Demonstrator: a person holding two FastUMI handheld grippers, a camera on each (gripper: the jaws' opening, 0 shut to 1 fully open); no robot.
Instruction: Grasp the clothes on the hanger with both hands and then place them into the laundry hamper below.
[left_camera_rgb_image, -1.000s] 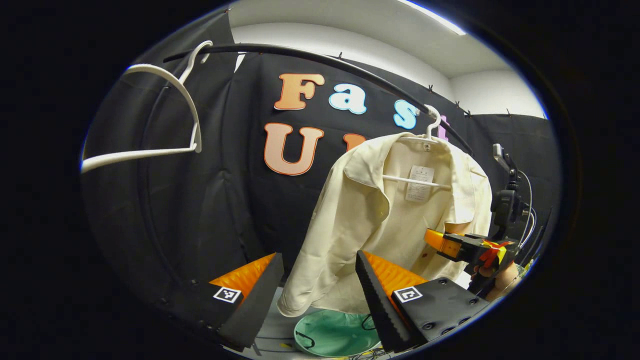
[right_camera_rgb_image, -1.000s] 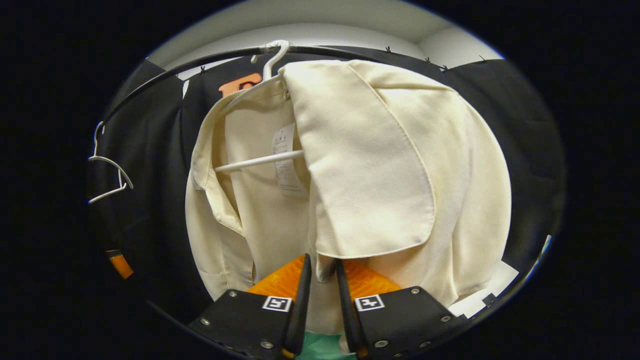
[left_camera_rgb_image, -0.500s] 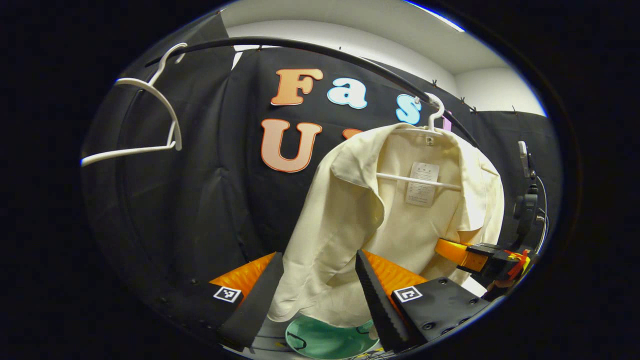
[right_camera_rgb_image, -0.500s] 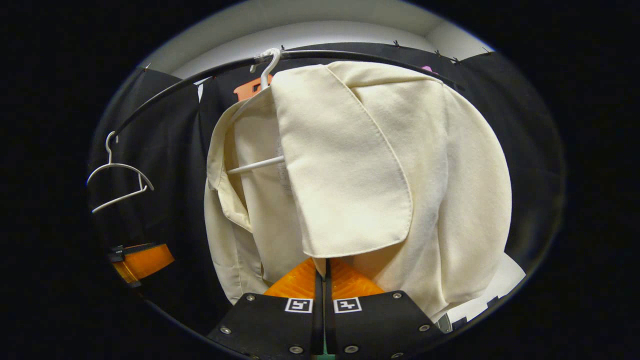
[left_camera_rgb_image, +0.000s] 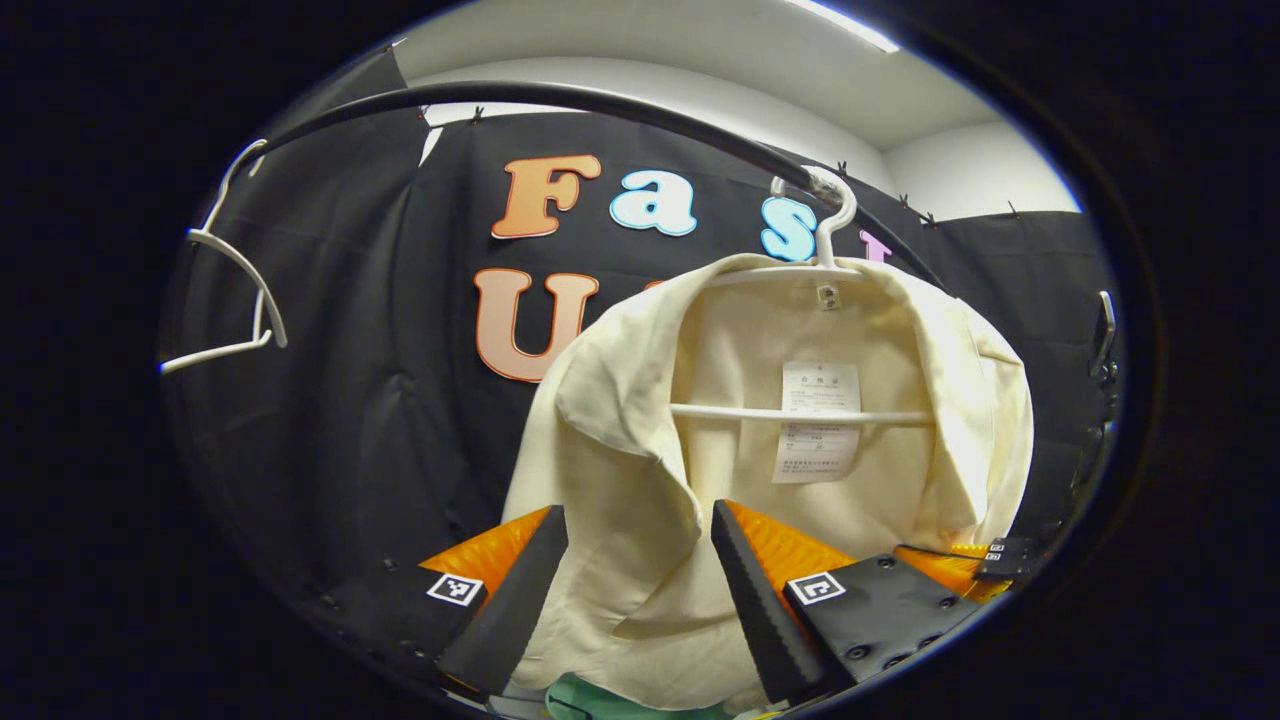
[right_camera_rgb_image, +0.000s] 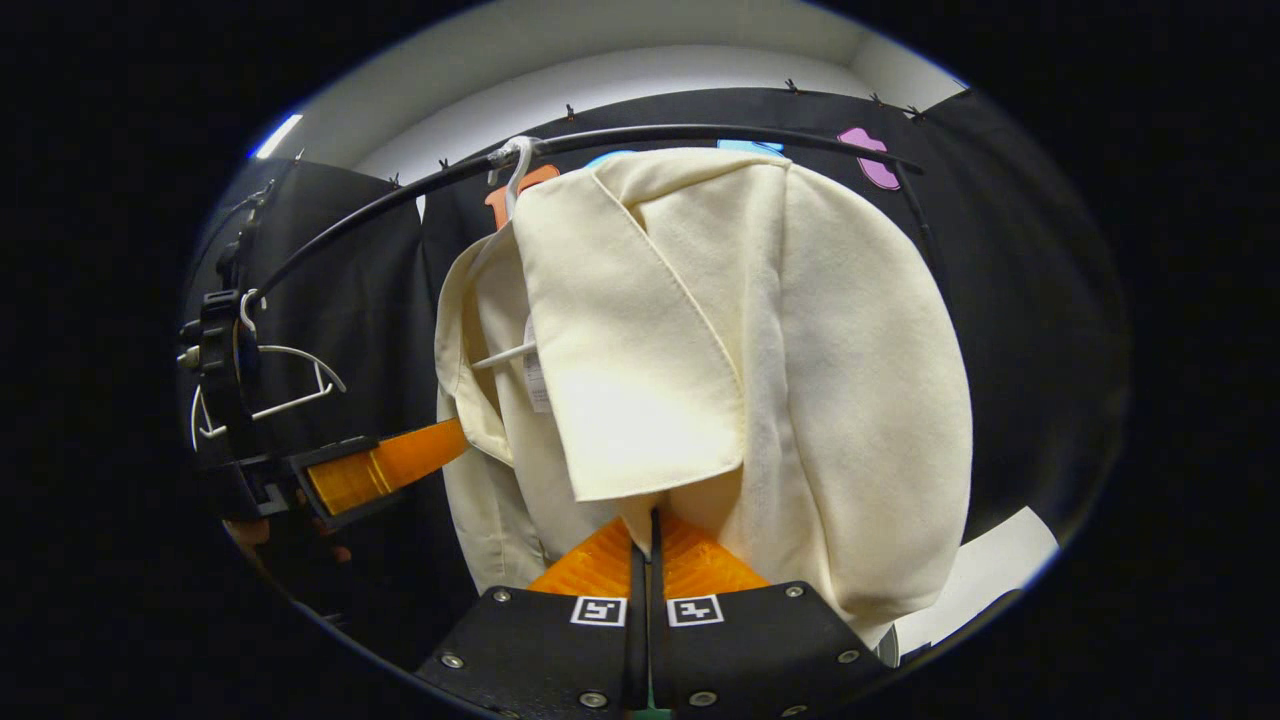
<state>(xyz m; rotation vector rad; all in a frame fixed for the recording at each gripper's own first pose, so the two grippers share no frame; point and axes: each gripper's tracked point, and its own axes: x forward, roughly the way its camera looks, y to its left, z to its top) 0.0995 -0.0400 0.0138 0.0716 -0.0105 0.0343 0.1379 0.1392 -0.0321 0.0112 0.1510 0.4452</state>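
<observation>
A cream shirt (left_camera_rgb_image: 640, 480) hung on a white hanger (left_camera_rgb_image: 800, 412), whose hook sat over a black rail (left_camera_rgb_image: 560, 98) running across the booth. The shirt was open at the front, so its inner label (left_camera_rgb_image: 818, 420) and the hanger's crossbar showed between the two collar flaps.

The left gripper (left_camera_rgb_image: 640, 590) was wide open, one finger on each side of the shirt's left front edge. The cloth lay in the gap between them; whether either finger touched it I could not tell.

The right gripper (right_camera_rgb_image: 645, 575) had its fingers closed together, pinched on the lower edge of the shirt (right_camera_rgb_image: 740, 340) just under the folded collar flap. In the right gripper view the left gripper (right_camera_rgb_image: 385, 468) reached in from the side, its finger just beside the shirt's far edge, with part of a hand (right_camera_rgb_image: 255, 530) behind it.

A second, bare hanger (left_camera_rgb_image: 235, 300) hung further along the rail, well apart from the shirt. Below the hem, between the left gripper's fingers, a bit of green hamper (left_camera_rgb_image: 585, 698) showed. In the left gripper view, part of the right gripper (left_camera_rgb_image: 985, 560) peeked out near the shirt's right hem.
</observation>
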